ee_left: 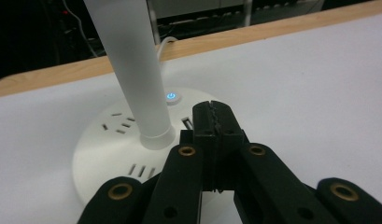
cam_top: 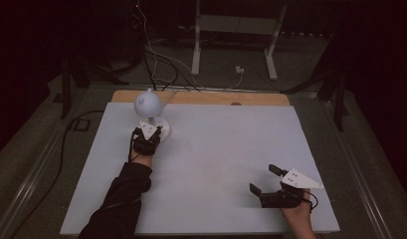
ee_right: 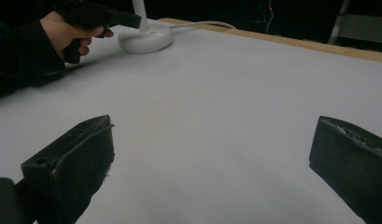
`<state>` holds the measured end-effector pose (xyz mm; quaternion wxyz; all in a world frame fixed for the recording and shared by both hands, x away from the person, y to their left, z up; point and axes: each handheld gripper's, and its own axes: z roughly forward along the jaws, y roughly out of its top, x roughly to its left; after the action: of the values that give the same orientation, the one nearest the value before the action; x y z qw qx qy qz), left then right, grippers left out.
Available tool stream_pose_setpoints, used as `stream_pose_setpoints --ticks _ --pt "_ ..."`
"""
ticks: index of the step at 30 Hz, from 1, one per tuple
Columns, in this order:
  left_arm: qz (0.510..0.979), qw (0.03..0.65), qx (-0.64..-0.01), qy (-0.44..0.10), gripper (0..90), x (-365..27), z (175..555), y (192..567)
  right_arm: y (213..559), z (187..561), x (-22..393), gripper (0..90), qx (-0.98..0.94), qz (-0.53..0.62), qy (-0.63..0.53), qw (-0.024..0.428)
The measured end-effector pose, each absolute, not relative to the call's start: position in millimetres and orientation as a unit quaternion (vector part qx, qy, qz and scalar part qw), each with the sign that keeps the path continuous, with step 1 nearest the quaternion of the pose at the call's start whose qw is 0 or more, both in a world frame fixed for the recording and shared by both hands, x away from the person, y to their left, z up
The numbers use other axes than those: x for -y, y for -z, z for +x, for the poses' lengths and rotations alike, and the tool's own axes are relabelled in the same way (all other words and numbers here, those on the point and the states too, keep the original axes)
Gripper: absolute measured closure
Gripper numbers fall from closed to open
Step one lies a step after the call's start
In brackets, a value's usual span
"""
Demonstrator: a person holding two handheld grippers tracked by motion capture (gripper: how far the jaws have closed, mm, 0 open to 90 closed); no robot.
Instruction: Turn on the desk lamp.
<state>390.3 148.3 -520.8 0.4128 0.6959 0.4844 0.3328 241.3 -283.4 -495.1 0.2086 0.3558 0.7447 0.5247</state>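
Left claw (ee_left: 212, 119) pinched shut on nothing, tips over the lamp base (ee_left: 114, 154) just short of its lit power button (ee_left: 173, 97), press looks still to come; right claw (cam_top: 264, 180) idles wide open, well apart on the worktop (cam_top: 216, 149).

lighting: dim throughout; the room behind the table (cam_top: 216, 149) is lost in near black in all three views. the white tabletop is rendered as the brightest surface, evenly and softly lit, with no glare. light source: not seen; a small blue glow is given off by the power button (ee_left: 173, 96) on the lamp base (ee_left: 109, 154). shadows: faint and soft-edged, noted beneath the left gripper (cam_top: 146, 141) and the right gripper (cam_top: 264, 180). focus: near jaws are softened in both gripper views; the high view is grainy. slight blur is noted on the far hand (ee_right: 67, 32).
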Motion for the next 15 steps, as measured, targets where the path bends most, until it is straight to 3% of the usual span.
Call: stream_pose_setpoints --ticks 15 --pt "0.7 0.404 -0.484 -0.337 90.0 -145.1 392.8 528.4 494.6 241.0 283.7 0.0 -0.744 0.356 -0.525 0.21"
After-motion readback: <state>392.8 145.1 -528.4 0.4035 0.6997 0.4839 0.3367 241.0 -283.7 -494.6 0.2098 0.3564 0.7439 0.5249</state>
